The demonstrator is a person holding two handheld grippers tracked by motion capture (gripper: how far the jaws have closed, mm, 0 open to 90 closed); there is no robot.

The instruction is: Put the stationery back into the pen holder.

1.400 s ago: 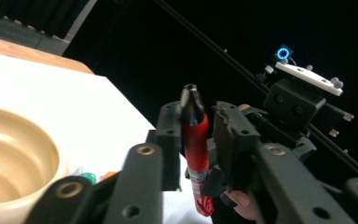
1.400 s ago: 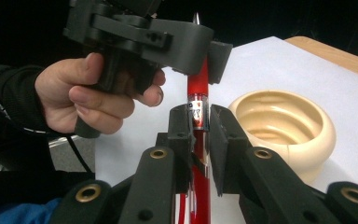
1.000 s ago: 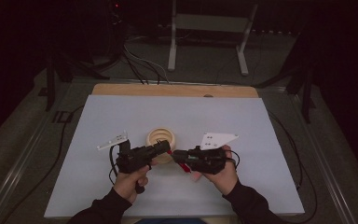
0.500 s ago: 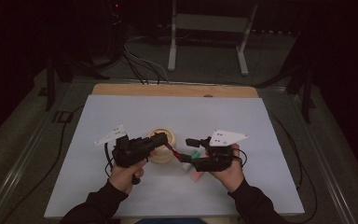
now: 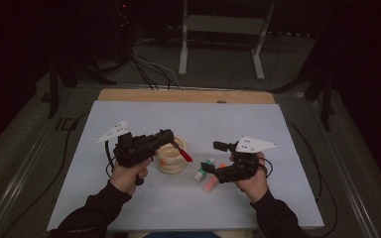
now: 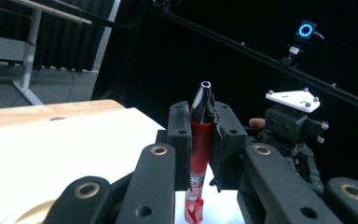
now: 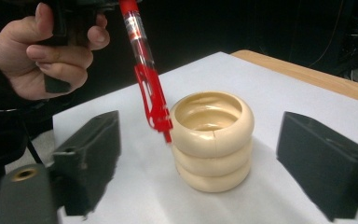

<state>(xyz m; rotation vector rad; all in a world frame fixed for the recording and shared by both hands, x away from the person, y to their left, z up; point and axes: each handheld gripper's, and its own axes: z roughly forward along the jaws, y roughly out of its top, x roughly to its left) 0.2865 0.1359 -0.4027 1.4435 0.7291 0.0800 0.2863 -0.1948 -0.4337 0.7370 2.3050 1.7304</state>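
My left gripper (image 5: pixel 171 140) has its jaws clamped on the red pen (image 7: pixel 145 70), long axis tilted, clip end down just beside the cream holder's (image 7: pixel 212 140) rim on the counter (image 5: pixel 144 111), while my right gripper (image 5: pixel 217 158), jaws just opened wide and empty, sits farther off.

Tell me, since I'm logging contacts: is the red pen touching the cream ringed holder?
Cannot tell. In the right gripper view the red pen, clamped in the left gripper, overlaps the cream holder rim at its lower end, but no view shows contact or gap plainly.
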